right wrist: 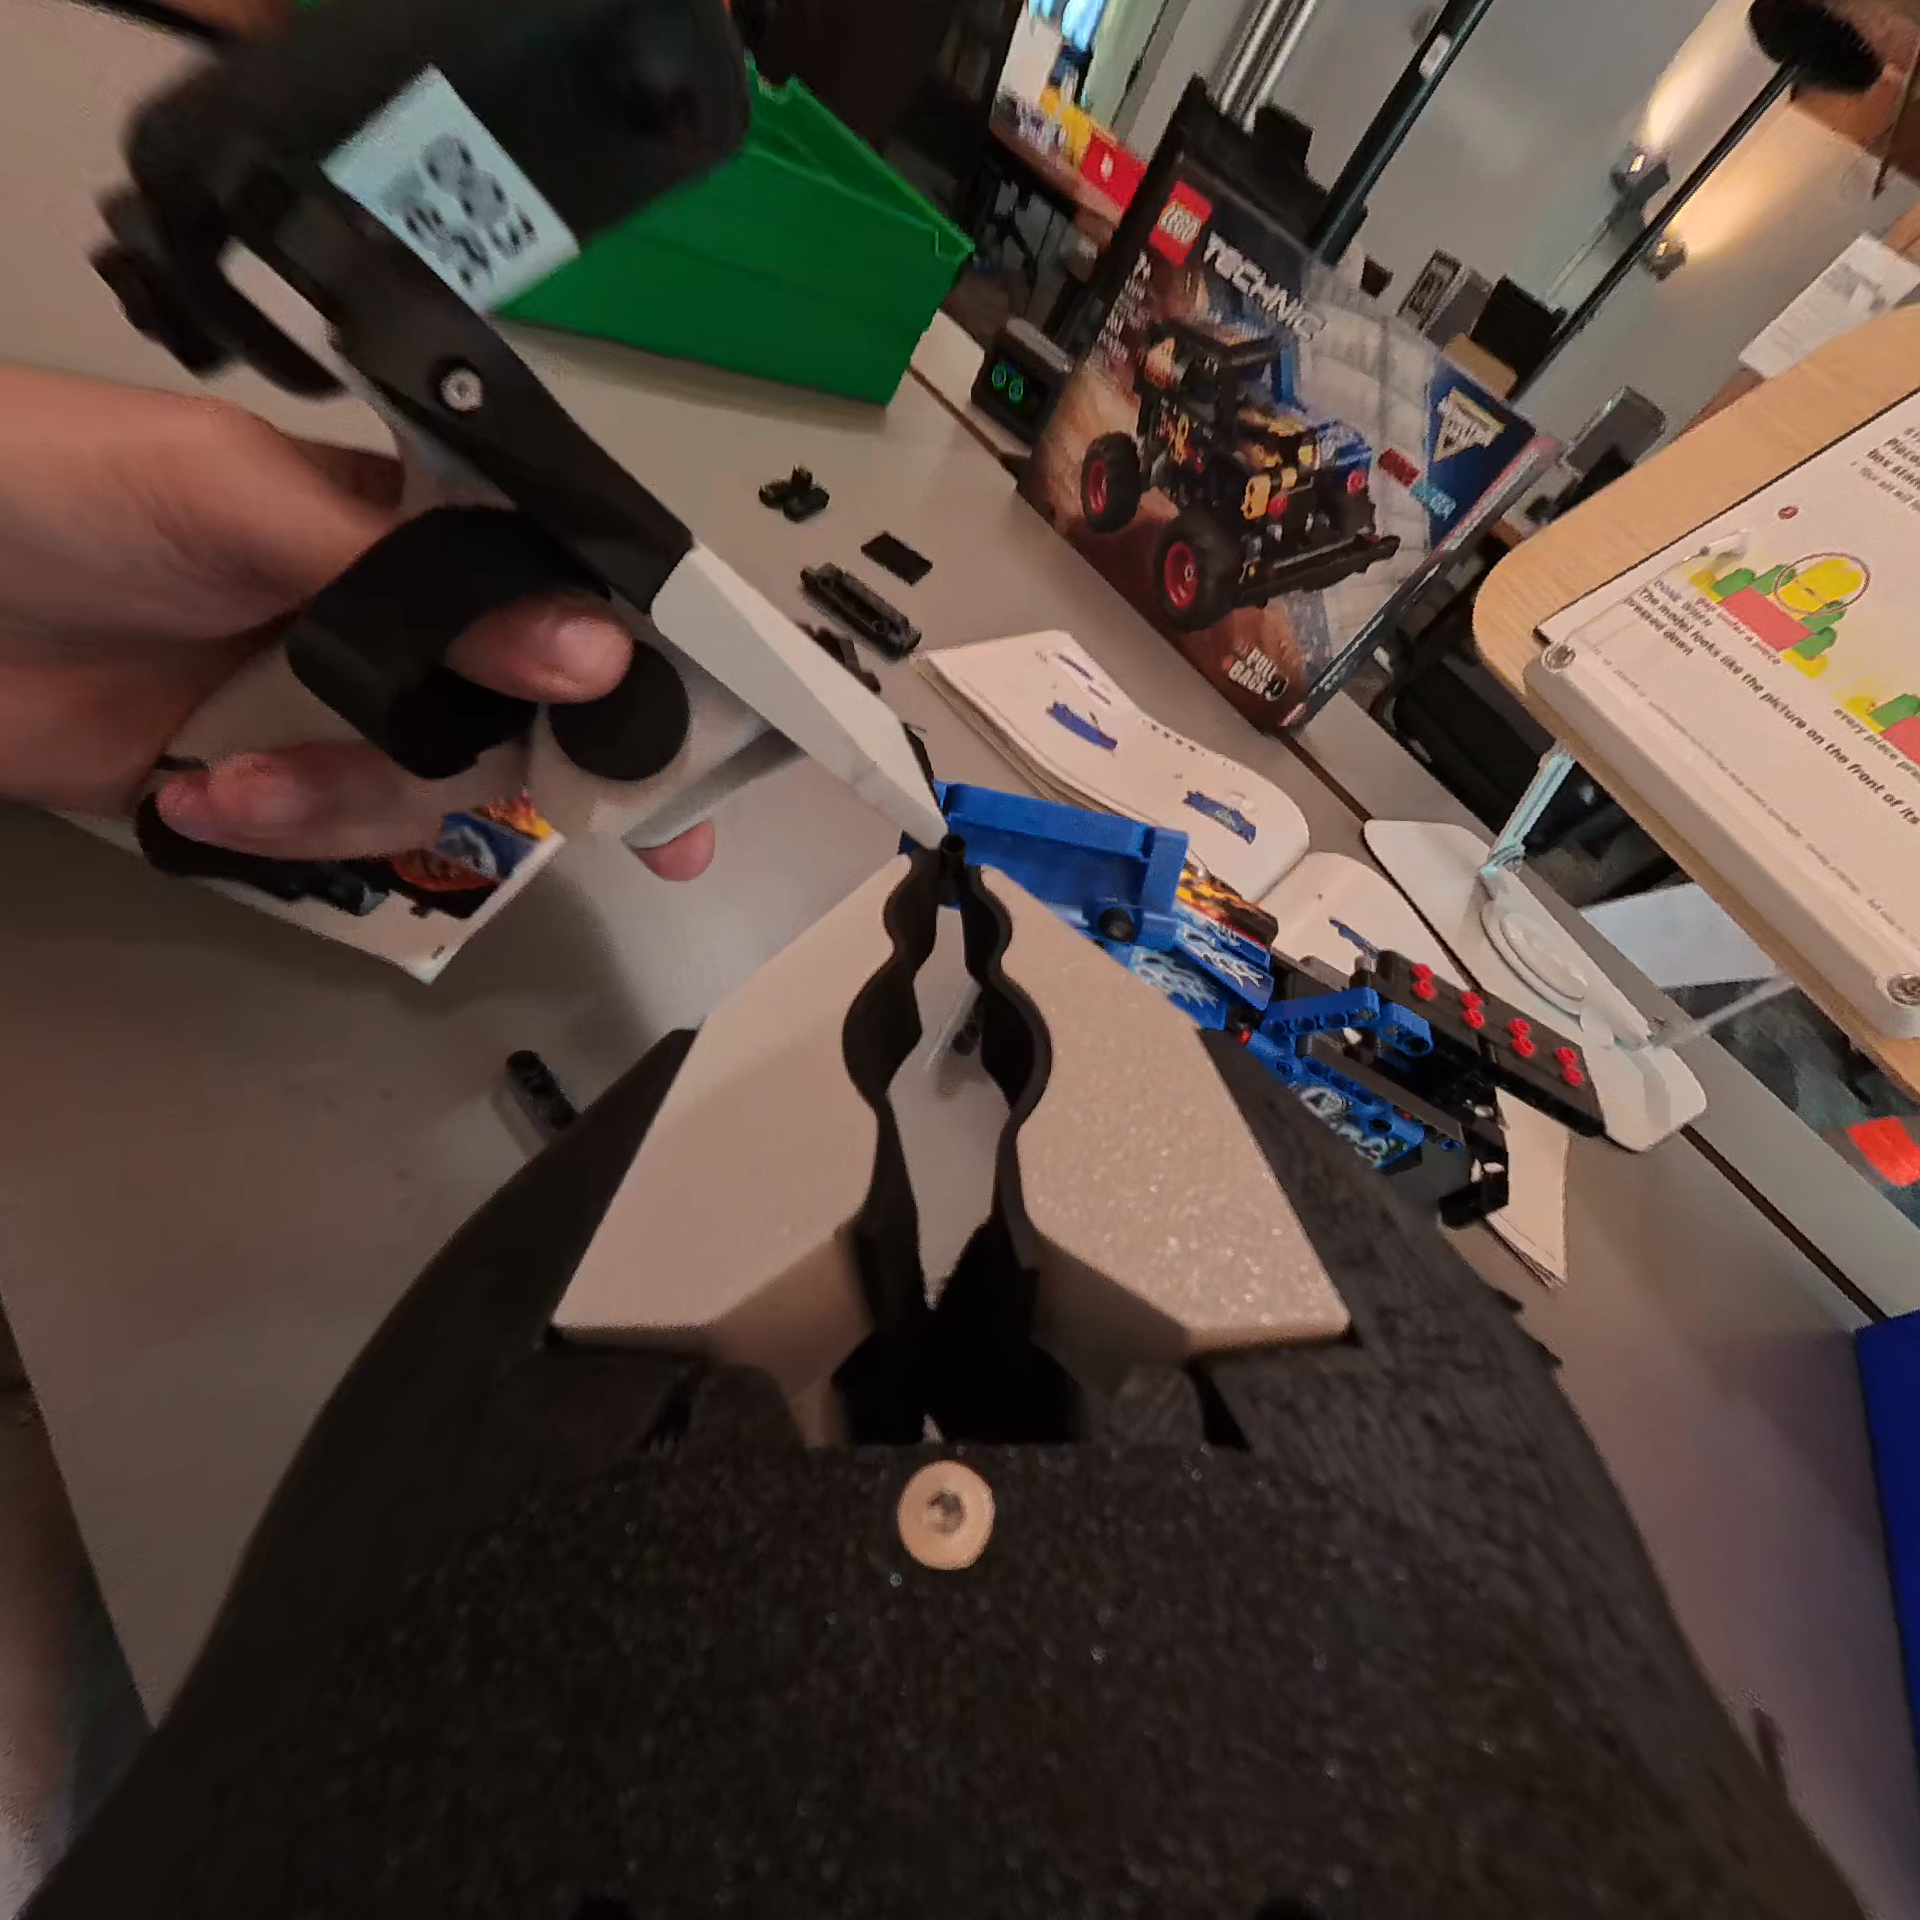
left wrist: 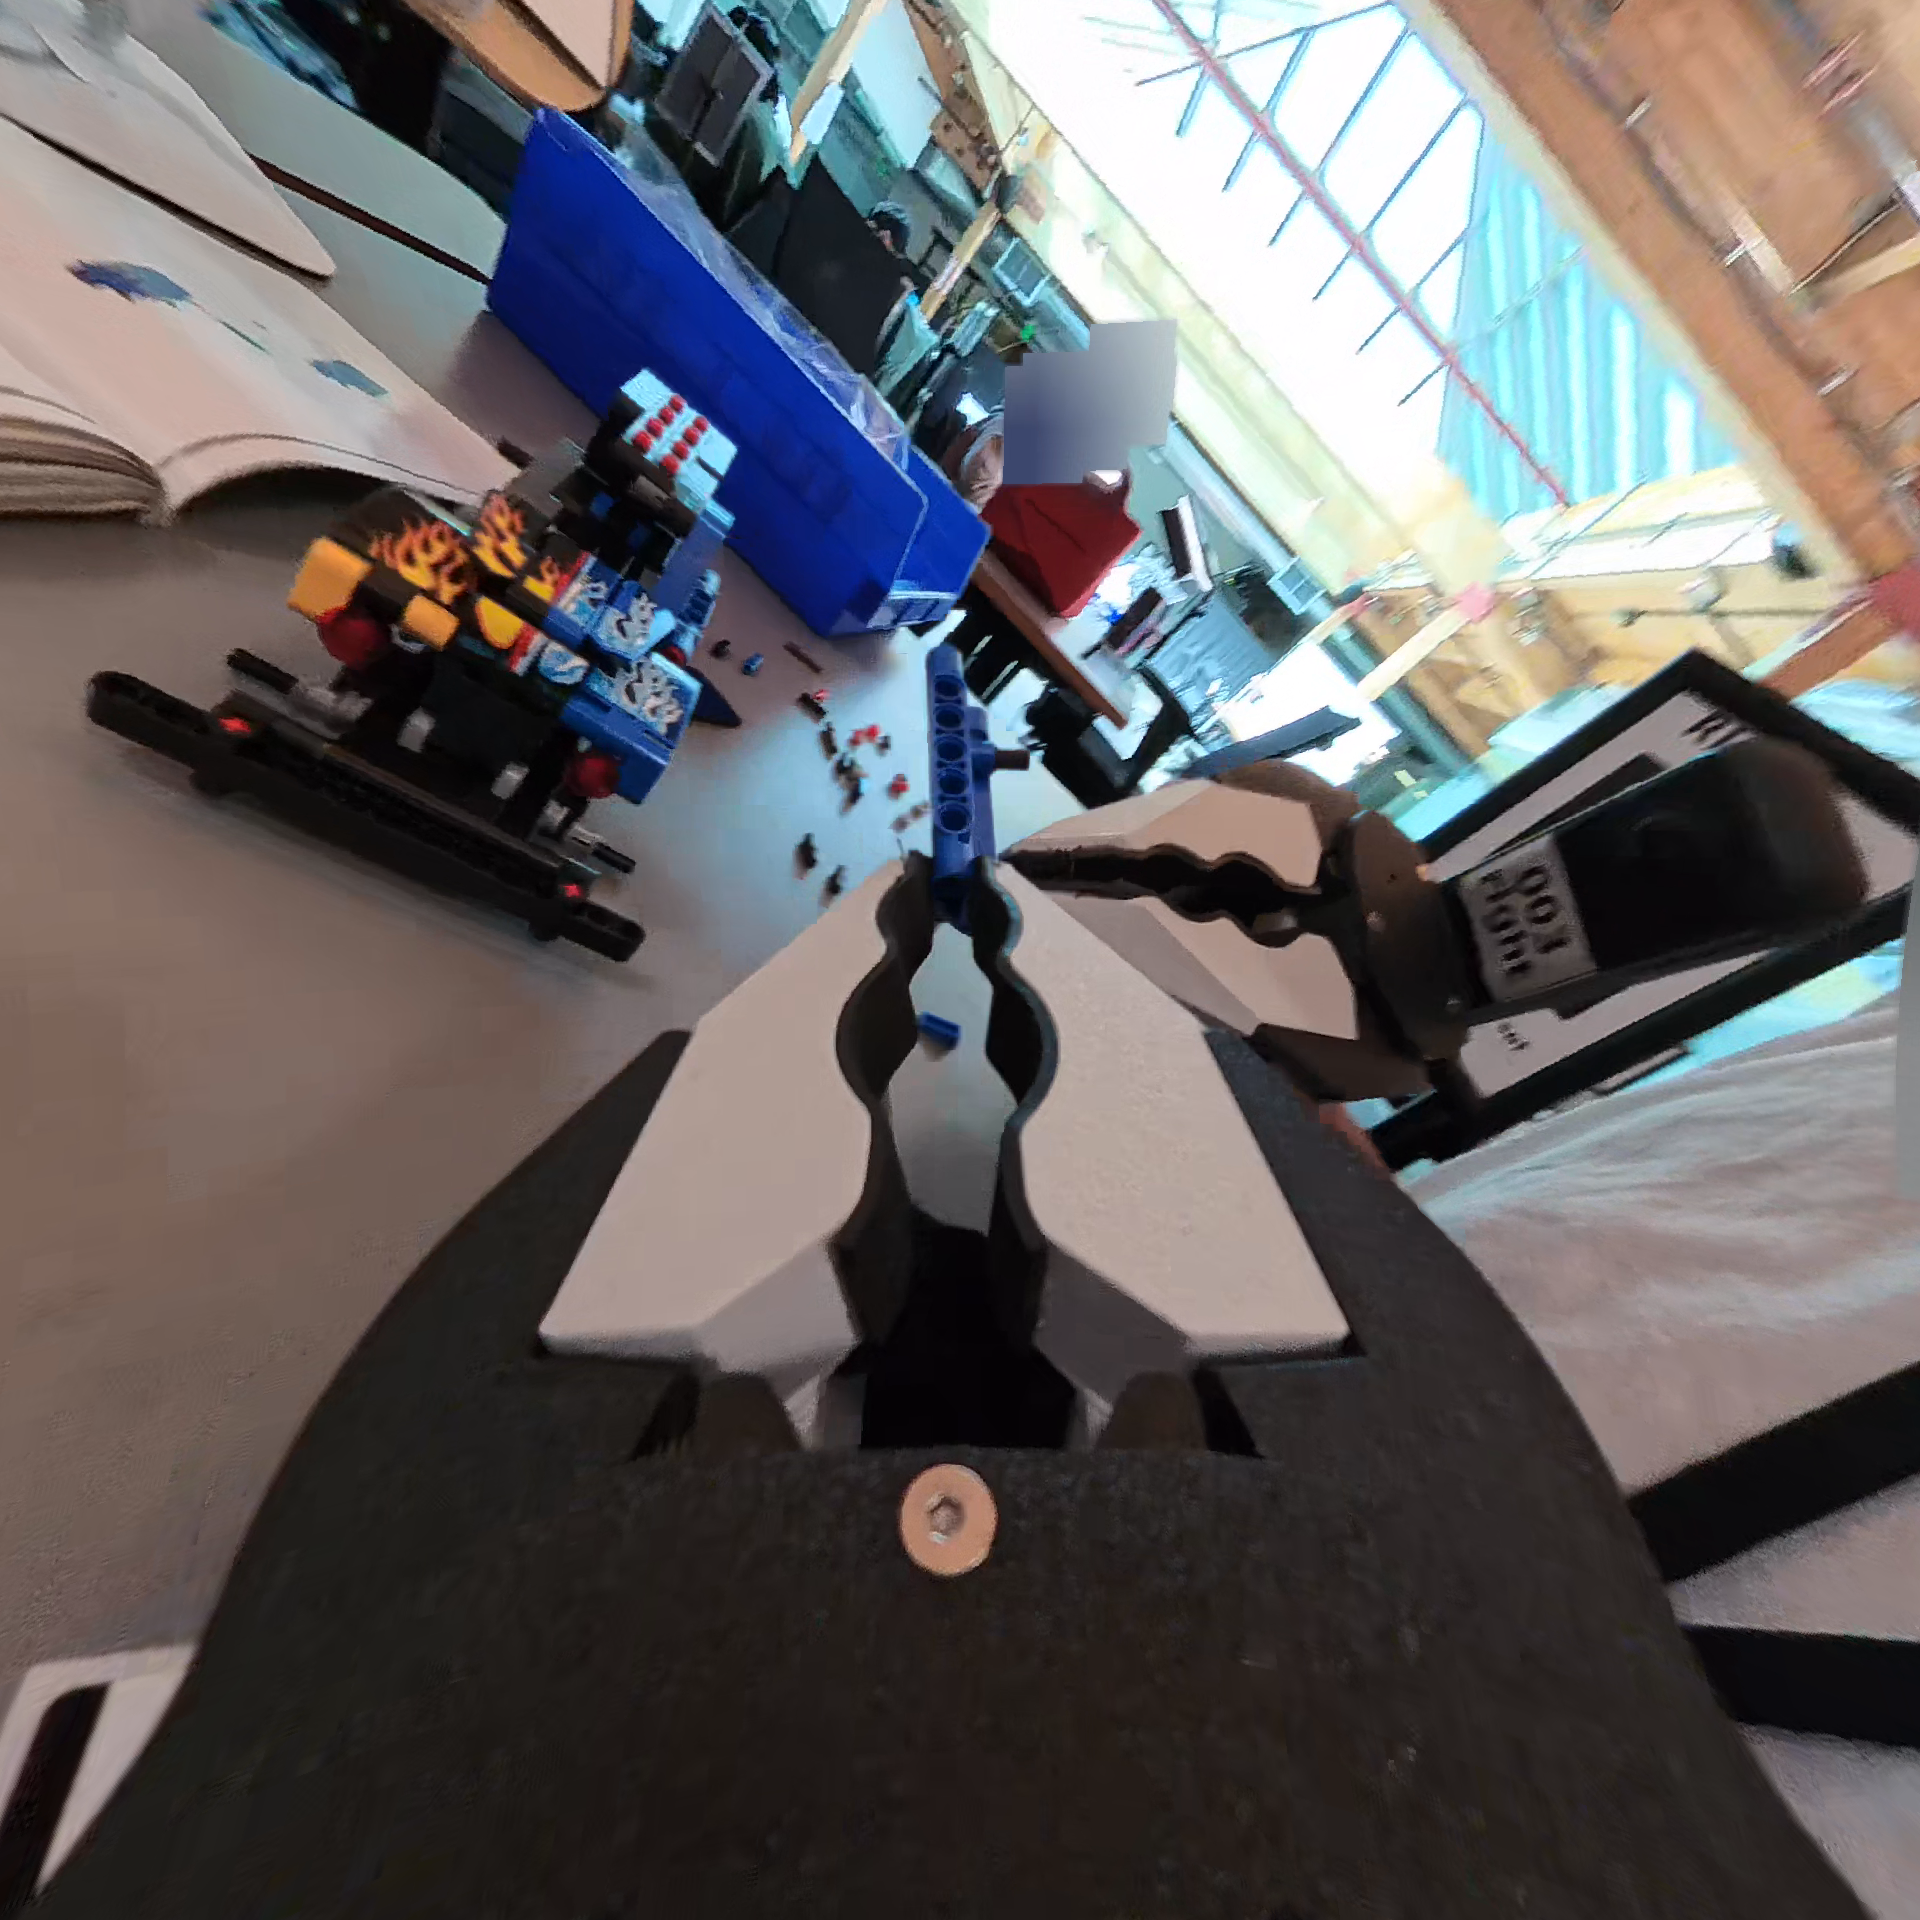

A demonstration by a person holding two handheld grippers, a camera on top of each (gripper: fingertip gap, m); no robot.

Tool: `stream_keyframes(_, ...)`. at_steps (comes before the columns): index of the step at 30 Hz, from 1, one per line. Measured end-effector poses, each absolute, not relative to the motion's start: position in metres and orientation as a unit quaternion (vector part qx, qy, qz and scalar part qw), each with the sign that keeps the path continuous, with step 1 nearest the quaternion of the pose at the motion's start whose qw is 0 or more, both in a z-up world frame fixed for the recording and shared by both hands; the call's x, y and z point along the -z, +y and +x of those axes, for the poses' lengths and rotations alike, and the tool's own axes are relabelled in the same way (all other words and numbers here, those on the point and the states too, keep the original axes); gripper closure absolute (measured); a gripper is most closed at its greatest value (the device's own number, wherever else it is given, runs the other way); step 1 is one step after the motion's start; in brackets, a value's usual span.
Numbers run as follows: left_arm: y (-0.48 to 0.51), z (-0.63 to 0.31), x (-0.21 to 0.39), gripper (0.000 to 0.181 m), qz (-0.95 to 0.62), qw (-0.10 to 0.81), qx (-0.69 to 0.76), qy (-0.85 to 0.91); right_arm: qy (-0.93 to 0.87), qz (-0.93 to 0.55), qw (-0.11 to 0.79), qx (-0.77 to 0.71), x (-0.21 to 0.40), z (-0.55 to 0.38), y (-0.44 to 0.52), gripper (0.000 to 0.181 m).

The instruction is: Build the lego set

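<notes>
My left gripper (left wrist: 951, 883) is shut on the lower end of a blue beam with holes (left wrist: 956, 769), held upright above the table. A small black pin (left wrist: 1006, 758) sticks out of the beam's side. My right gripper (left wrist: 1023, 858) comes in from the right, with its tips beside the beam. In the right wrist view my right gripper (right wrist: 943, 875) is shut on a small black pin (right wrist: 950, 854), right against the blue beam (right wrist: 1049, 842) held by the left gripper (right wrist: 914, 805). The partly built truck (left wrist: 499, 665) stands on the table to the left and also shows in the right wrist view (right wrist: 1351, 1018).
A blue bin (left wrist: 707, 395) and an open instruction booklet (left wrist: 156, 364) lie behind the truck, with small loose parts (left wrist: 852, 758) scattered nearby. A green bin (right wrist: 779, 239), the set's box (right wrist: 1247, 447), black pieces (right wrist: 857, 608) and a sheet on a stand (right wrist: 1766, 727) are on the table. The tips of both grippers are at nearly the same place.
</notes>
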State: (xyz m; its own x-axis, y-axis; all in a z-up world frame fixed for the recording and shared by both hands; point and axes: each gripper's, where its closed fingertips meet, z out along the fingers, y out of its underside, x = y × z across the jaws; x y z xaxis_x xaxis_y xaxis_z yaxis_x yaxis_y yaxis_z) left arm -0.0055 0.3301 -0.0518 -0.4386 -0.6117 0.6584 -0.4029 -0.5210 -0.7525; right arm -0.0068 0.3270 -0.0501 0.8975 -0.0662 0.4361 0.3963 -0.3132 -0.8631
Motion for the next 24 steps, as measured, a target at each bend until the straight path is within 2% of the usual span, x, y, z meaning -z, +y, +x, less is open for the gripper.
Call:
stream_keyframes(1, 0.329, -0.006, 0.049, 0.176, -0.520, 0.052, 0.710, 0.471, -0.102, -0.776, 0.593, 0.188, 0.047, -0.008, 0.326, 0.177)
stream_keyframes(6, 0.324, -0.008, 0.040, 0.176, -0.505, -0.001, 0.741, 0.443, -0.105, -0.721, 0.664, 0.166, 0.030, -0.012, 0.320, 0.177)
stream_keyframes(11, 0.325, -0.008, 0.040, 0.176, -0.506, -0.006, 0.743, 0.438, -0.116, -0.716, 0.665, 0.180, 0.032, -0.011, 0.321, 0.177)
stream_keyframes(17, 0.326, -0.007, 0.044, 0.176, -0.514, 0.017, 0.729, 0.451, -0.120, -0.729, 0.651, 0.176, 0.038, -0.009, 0.321, 0.177)
stream_keyframes(24, 0.329, -0.007, 0.039, 0.176, -0.507, 0.132, 0.680, 0.513, -0.122, -0.745, 0.625, 0.197, 0.043, -0.007, 0.322, 0.177)
